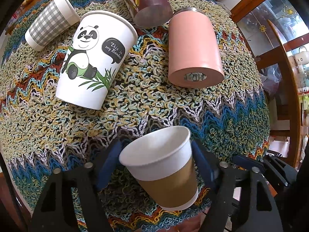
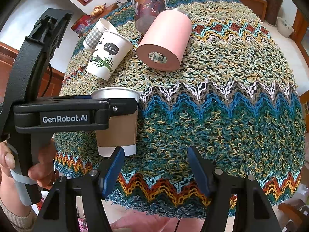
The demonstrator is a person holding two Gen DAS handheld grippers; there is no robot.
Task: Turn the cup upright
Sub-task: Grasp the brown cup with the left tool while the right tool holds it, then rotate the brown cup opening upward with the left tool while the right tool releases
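Observation:
A white paper cup with a brown sleeve [image 1: 164,166] stands mouth up, tilted slightly, between the blue pads of my left gripper [image 1: 156,166], which is shut on it. In the right wrist view the same cup [image 2: 117,119] is held a little above the woven mat by the left gripper's black finger [image 2: 81,114]. My right gripper [image 2: 154,166] is open and empty over the mat's near edge, just right of the cup.
On the colourful woven mat [image 1: 222,116] lie a panda-print paper cup [image 1: 92,61], a grey checked paper cup [image 1: 50,21], a pink tumbler [image 1: 193,48] and a dark printed clear cup [image 1: 148,2]. Wooden furniture stands at the right [image 1: 289,89].

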